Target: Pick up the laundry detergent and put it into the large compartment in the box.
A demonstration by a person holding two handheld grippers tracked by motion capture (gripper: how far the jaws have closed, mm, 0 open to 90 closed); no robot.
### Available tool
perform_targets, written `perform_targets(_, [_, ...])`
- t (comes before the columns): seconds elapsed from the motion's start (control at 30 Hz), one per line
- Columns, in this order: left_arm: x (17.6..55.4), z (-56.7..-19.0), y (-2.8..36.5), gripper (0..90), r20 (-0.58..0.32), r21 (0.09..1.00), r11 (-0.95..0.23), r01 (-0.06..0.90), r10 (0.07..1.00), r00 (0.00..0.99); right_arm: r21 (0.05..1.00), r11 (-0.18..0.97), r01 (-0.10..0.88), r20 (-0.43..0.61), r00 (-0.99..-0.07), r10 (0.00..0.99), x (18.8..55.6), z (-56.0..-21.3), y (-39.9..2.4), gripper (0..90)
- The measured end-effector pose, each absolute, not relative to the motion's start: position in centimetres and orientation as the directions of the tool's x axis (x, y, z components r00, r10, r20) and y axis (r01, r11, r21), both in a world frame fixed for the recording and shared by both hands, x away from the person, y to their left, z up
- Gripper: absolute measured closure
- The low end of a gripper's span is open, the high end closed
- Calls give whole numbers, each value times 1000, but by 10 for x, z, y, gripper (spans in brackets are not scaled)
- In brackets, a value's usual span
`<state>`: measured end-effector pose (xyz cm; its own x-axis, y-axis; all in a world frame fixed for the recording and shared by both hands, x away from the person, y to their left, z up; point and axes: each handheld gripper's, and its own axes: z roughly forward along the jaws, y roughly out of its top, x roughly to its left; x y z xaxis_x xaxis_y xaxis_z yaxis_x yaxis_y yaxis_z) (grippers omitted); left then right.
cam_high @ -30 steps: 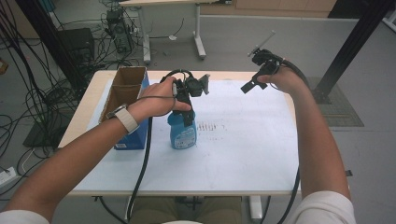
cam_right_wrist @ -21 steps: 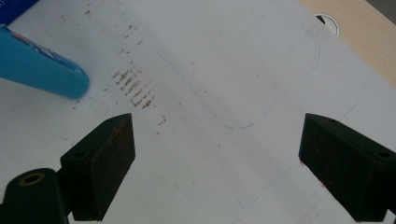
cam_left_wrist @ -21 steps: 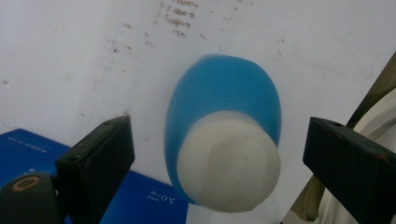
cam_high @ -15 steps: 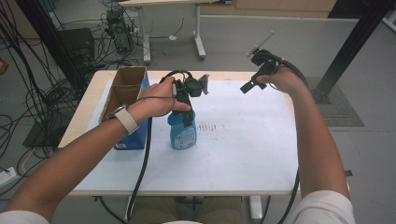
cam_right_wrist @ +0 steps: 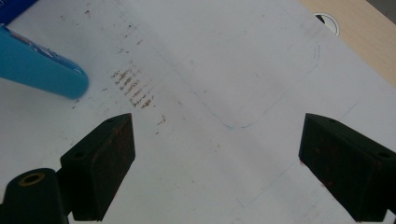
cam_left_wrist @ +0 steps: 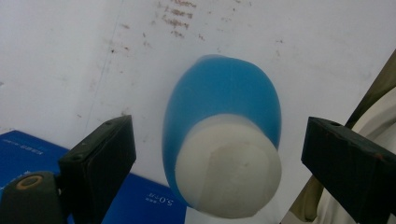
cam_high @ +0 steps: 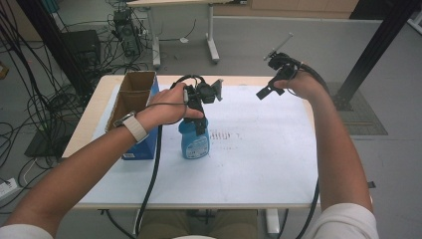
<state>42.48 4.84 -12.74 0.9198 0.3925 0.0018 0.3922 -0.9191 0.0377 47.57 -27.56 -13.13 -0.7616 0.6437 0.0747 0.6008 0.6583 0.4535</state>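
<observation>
A blue bottle [cam_high: 195,143] with a white cap [cam_left_wrist: 229,170] stands upright on the white-covered table [cam_high: 259,159], left of the middle. My left gripper [cam_high: 197,125] points down over it. In the left gripper view, the left gripper [cam_left_wrist: 223,142] is open, its jaws standing on either side of the cap with a gap on both sides. My right gripper [cam_high: 265,90] is held in the air above the far right part of the table. In the right gripper view, the right gripper [cam_right_wrist: 217,140] is open and empty, and the bottle [cam_right_wrist: 42,70] lies at the upper left.
An open cardboard box with blue sides [cam_high: 135,102] stands just left of the bottle, close to the left hand. Brown smudges [cam_high: 224,135] mark the sheet right of the bottle. Cables, desks and a black post surround the table on the floor.
</observation>
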Motion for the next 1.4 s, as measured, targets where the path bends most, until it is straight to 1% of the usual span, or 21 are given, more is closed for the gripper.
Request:
perform_targets(0.2, [425, -128, 50, 104, -5, 45, -913, 405, 405, 914, 456, 656, 601, 76, -761, 644, 475, -131, -276, 107])
perform_targets(0.47, [426, -129, 51, 104, -3, 44, -916, 399, 399, 917, 457, 657, 599, 75, -762, 643, 475, -131, -276, 107])
perform_targets(0.57, [425, -129, 53, 104, -11, 54, -909, 413, 413, 910, 457, 658, 599, 75, -763, 642, 475, -131, -276, 107])
perform_targets(0.7, [425, -129, 51, 104, 0, 44, -916, 399, 399, 917, 455, 660, 598, 73, -764, 641, 475, -131, -276, 107])
perform_targets(0.83, [425, -130, 52, 104, -9, 50, -910, 411, 411, 912, 454, 659, 599, 74, -763, 642, 475, -131, -276, 107])
perform_targets(1.0, [425, -129, 51, 104, 2, 45, -915, 401, 401, 916, 455, 656, 602, 75, -760, 645, 475, -131, -277, 107])
perform_targets(1.4, [426, -133, 50, 104, -6, 46, -917, 396, 396, 918, 453, 658, 601, 74, -761, 644, 475, -131, -277, 107])
